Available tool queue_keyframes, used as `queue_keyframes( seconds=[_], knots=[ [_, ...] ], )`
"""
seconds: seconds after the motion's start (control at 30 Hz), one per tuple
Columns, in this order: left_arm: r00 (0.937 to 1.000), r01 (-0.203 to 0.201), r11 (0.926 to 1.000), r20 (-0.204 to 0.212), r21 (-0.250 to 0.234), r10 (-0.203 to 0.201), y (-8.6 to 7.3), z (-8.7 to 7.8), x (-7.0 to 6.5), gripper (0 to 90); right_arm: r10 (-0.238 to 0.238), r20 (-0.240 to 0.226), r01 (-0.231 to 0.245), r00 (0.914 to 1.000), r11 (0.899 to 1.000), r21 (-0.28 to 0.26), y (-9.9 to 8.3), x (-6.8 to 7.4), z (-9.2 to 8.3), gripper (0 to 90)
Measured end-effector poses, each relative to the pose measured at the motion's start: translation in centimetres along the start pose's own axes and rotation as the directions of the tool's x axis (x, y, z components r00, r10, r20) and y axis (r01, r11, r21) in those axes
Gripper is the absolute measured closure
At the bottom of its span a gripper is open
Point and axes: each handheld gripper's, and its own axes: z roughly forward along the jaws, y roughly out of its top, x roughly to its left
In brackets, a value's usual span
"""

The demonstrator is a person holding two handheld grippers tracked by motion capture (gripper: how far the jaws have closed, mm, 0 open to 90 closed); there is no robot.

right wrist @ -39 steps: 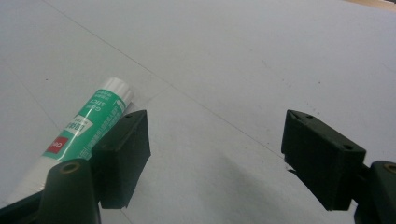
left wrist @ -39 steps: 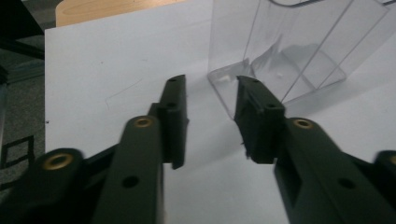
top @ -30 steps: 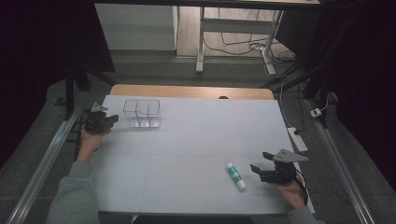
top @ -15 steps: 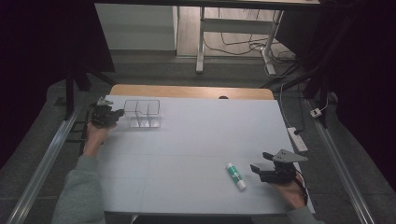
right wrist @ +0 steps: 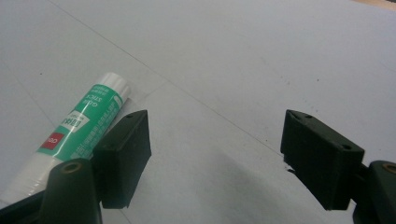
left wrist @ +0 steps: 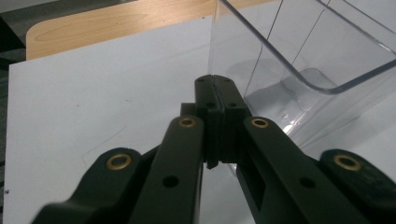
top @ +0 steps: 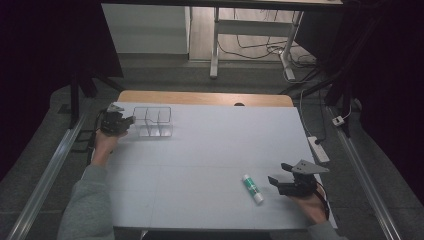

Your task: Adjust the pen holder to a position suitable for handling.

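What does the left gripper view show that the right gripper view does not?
The left gripper view has the clear plastic organizer, with its dividers, close behind the left tongs, which are shut with nothing between them, plus a strip of wooden tabletop. The right gripper view has a green and white glue stick lying beside the open right tongs, outside the gap. Both share the white table surface.

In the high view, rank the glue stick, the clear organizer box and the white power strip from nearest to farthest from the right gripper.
Measured from the right gripper:
1. Glue stick, lying on the table just to its left.
2. White power strip, on the floor off the table's right edge.
3. Clear organizer box, across the table at far left, by the left gripper.
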Motion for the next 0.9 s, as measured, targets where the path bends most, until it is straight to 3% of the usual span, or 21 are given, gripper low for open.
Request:
queue_keyframes(
  seconds=[0.53,0.9],
  knots=[
    [0.9991,-0.036,0.9993,0.022,0.003,0.036,0.7,0.2,-1.5,88.9,-0.004,0.004,0.004,1.0,1.0,0.007,0.0,0.1,0.0,24.4],
    [0.9951,-0.082,0.9962,0.058,0.029,0.08,1.0,0.4,-2.6,88.8,-0.009,0.013,0.009,0.9999,1.0,0.0,0.1,0.1,-0.1,24.9]
  ],
)
